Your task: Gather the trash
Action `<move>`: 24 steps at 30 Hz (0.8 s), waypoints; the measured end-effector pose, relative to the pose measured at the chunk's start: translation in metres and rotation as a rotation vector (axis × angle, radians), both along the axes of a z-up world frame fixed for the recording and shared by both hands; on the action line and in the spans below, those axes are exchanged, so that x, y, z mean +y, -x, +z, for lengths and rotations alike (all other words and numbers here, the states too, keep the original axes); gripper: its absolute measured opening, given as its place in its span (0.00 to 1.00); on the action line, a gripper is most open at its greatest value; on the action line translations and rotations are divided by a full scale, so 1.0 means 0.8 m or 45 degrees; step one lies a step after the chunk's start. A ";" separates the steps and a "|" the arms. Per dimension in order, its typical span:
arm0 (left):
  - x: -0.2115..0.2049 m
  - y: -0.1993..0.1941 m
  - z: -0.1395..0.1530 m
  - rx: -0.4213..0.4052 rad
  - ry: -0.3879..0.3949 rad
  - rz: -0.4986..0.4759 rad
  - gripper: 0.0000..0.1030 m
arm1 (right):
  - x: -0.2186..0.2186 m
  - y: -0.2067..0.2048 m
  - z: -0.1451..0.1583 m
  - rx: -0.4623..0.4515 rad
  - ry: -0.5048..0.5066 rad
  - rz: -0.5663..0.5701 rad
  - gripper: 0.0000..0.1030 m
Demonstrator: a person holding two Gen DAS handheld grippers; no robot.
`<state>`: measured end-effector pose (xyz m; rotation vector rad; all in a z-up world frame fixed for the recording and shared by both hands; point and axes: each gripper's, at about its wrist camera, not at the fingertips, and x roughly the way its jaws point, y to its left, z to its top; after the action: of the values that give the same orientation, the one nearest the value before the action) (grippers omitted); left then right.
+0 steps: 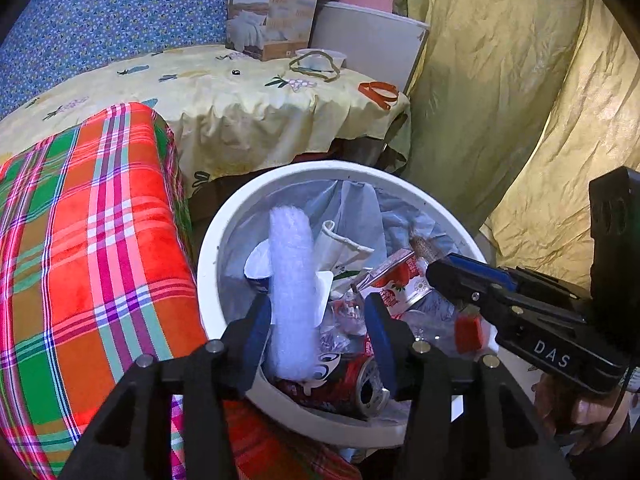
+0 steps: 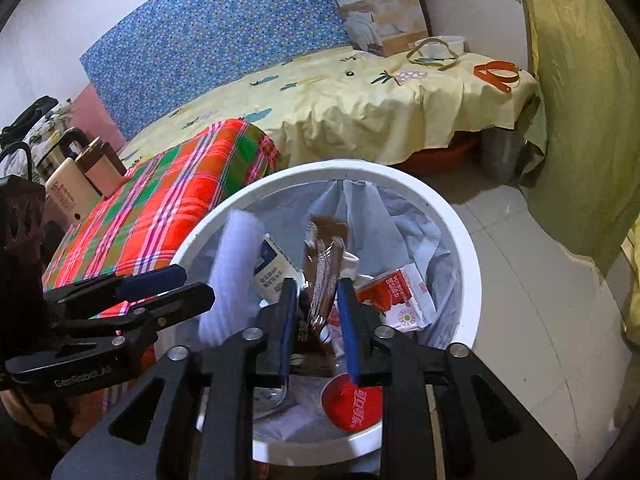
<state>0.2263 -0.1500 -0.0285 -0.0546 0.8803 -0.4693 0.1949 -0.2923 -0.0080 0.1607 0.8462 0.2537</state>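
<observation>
Left wrist view looks down into a white round bin lined with a pale plastic bag, standing between a red, green and pink plaid blanket and a yellow curtain. The left gripper hangs over the near rim with its blue-padded jaws spread apart; a white foam wrap roll stands in the bin just inside the left pad, though I cannot tell whether it touches. Below it lie a crushed red drink can and a red-and-white strawberry milk carton. The right gripper also hovers over the bin, jaws parted a little, with a brown and silver snack wrapper upright in the gap; whether the pads press it I cannot tell. Behind, a bed with a yellow printed sheet carries a quilt box and an orange strap.
</observation>
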 end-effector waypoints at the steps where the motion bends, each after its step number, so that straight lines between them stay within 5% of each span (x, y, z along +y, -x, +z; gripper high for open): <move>1: 0.000 0.001 0.001 -0.004 -0.001 0.003 0.49 | 0.001 0.000 0.001 -0.004 0.001 0.002 0.28; 24: 0.041 0.084 0.047 -0.139 0.017 0.102 0.49 | 0.029 0.070 0.050 -0.155 0.045 0.057 0.35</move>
<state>0.1593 -0.1173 0.0090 -0.0760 0.7649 -0.3994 0.1391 -0.2695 0.0317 0.0925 0.7334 0.2873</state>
